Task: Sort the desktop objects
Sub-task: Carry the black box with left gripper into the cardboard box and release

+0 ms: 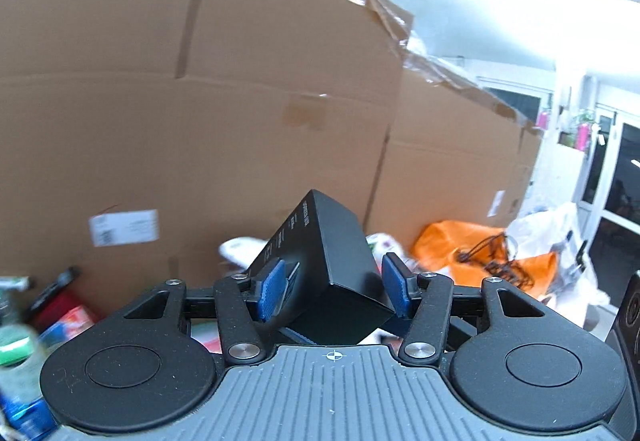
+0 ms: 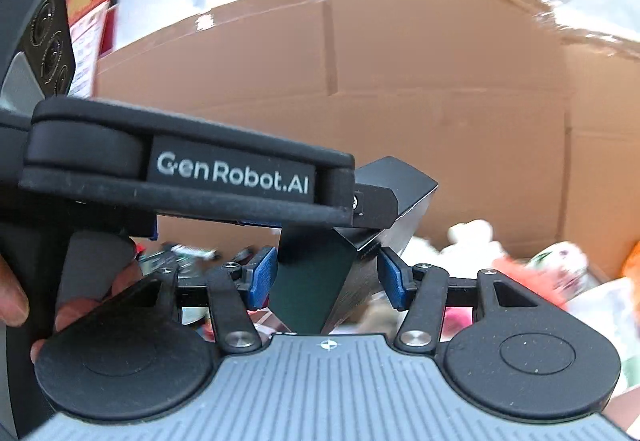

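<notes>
Between both grippers, aloft before the brown cardboard wall [image 1: 200, 101], hangs the matte black rectangular box [image 1: 332, 273]. My left gripper [image 1: 334, 287] clamps it; my right gripper [image 2: 326, 275] brackets it unclosed, so I'd squeeze squarely before releasing left.

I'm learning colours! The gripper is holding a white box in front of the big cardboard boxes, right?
Almost. The box is black, not white, as the left wrist view shows. The left gripper does hold it in front of the big cardboard boxes.
</notes>
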### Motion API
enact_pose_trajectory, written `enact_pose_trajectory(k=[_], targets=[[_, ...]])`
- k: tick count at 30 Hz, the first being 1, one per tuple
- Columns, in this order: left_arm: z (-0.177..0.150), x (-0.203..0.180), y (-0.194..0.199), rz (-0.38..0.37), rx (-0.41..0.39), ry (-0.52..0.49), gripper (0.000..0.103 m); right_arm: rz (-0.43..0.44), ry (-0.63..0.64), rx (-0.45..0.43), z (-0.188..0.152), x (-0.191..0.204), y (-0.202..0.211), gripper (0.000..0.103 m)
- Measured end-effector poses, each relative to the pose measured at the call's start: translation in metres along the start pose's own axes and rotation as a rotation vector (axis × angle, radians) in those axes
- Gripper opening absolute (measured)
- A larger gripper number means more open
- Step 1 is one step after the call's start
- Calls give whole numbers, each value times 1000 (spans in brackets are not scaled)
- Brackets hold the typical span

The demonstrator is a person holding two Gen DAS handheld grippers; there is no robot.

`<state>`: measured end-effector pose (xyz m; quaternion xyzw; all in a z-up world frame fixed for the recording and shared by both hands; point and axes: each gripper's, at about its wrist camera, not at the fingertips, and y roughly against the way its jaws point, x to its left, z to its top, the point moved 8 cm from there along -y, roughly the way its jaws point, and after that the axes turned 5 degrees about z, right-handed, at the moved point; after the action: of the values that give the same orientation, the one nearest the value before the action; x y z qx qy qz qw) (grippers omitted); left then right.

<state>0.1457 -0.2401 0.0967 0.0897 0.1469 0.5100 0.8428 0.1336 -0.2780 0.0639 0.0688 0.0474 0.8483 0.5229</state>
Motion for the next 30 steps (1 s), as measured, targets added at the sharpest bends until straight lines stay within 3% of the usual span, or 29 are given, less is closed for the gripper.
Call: enact_pose_trajectory(k=[9,16,19,21,28,30], targets=[[32,-34,-64,-19,7,-54,52,-29,-42,-10,21,-74,-18,60],[26,-37,-115,-49,81,-35,53,-48,-76,29,6,-113,-43,61],[23,-38,-129,-60,78,-39,60,-60,-96,17,-1,-126,-43,62],[23,-38,-133,-72,77,-28,71,-92,-90,9,-2,-134,-41,70],[24,-36,-139,-98,72,17,71,-144,-116,-13,-4,-153,-25,71],[25,-40,-141,-112,73,2,76,-159,-112,-22,-5,-155,-23,71]])
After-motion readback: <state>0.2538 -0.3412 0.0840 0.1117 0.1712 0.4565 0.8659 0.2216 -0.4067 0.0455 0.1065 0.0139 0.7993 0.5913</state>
